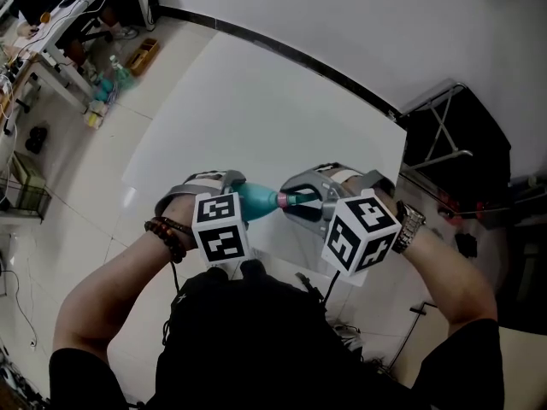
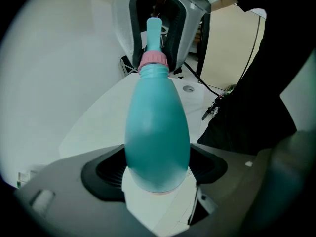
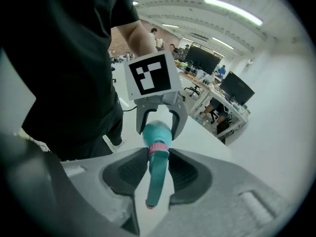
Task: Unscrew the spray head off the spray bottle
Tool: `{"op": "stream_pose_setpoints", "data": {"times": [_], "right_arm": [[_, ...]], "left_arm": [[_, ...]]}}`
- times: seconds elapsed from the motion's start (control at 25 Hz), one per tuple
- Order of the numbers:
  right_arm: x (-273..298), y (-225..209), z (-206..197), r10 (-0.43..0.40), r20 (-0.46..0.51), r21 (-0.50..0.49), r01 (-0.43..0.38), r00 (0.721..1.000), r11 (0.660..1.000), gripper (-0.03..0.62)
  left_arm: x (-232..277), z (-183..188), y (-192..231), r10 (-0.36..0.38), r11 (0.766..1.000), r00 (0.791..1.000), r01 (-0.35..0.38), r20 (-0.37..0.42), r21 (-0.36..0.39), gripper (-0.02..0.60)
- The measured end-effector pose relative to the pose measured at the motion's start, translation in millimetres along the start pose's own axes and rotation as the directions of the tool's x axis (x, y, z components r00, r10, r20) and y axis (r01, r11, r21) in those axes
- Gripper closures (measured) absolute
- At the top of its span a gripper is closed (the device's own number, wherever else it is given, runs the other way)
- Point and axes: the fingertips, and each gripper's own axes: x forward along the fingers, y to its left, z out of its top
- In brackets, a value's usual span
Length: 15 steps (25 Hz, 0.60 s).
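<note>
A teal spray bottle (image 1: 256, 200) is held level in the air between both grippers, above the near edge of the white table (image 1: 256, 101). My left gripper (image 1: 232, 191) is shut on the bottle's wide body (image 2: 157, 132), its pads (image 2: 106, 169) against the sides near the base. A pink collar (image 2: 153, 60) joins the body to the slim teal spray head (image 2: 154, 31). My right gripper (image 1: 301, 200) faces the left one and is shut on the spray head (image 3: 156, 179), with the pads (image 3: 127, 174) pinching just behind the collar (image 3: 158, 149). The bottle's base is hidden.
A black metal stand (image 1: 453, 143) stands to the right of the table. Cluttered desks (image 1: 51, 32) line the tiled floor at the far left. The person's dark-clothed body fills the lower middle of the head view. Office desks with monitors (image 3: 200, 60) show behind in the right gripper view.
</note>
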Motion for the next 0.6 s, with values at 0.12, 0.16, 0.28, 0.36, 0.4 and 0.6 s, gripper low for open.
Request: {"op": "stream_pose_setpoints", "data": {"times": [0.12, 0.16, 0.28, 0.36, 0.4, 0.6], "right_arm": [[-0.1, 1.8, -0.4, -0.019, -0.01, -0.056, 0.018, 1.0, 0.998, 0.474], [-0.3, 1.9, -0.6, -0.023, -0.014, -0.067, 0.022, 1.0, 0.997, 0.474], [-3.0, 0.6, -0.1, -0.034, -0.029, -0.09, 0.031, 0.999, 0.995, 0.474], [-5.0, 0.3, -0.2, -0.039, -0.036, -0.1, 0.035, 0.999, 0.994, 0.474], [-5.9, 0.6, -0.8, -0.04, -0.038, -0.104, 0.035, 0.999, 0.994, 0.474], [-13.2, 1.1, -2.5, -0.048, -0.043, -0.111, 0.043, 0.998, 0.993, 0.474]], "left_arm": [[1.0, -0.5, -2.6, -0.008, 1.0, 1.0, 0.008, 0.005, 0.0, 0.17], [1.3, -0.7, -3.1, -0.009, 1.0, 1.0, 0.009, 0.005, 0.0, 0.17], [1.2, -1.9, -3.3, -0.009, 1.0, 1.0, 0.009, 0.002, 0.004, 0.17], [1.0, -3.2, -3.1, -0.007, 1.0, 1.0, 0.007, -0.001, 0.006, 0.17], [1.1, -4.1, -3.0, -0.006, 1.0, 1.0, 0.006, -0.003, 0.007, 0.17], [3.3, -10.1, -2.1, -0.004, 1.0, 1.0, 0.004, -0.016, 0.0, 0.17]]}}
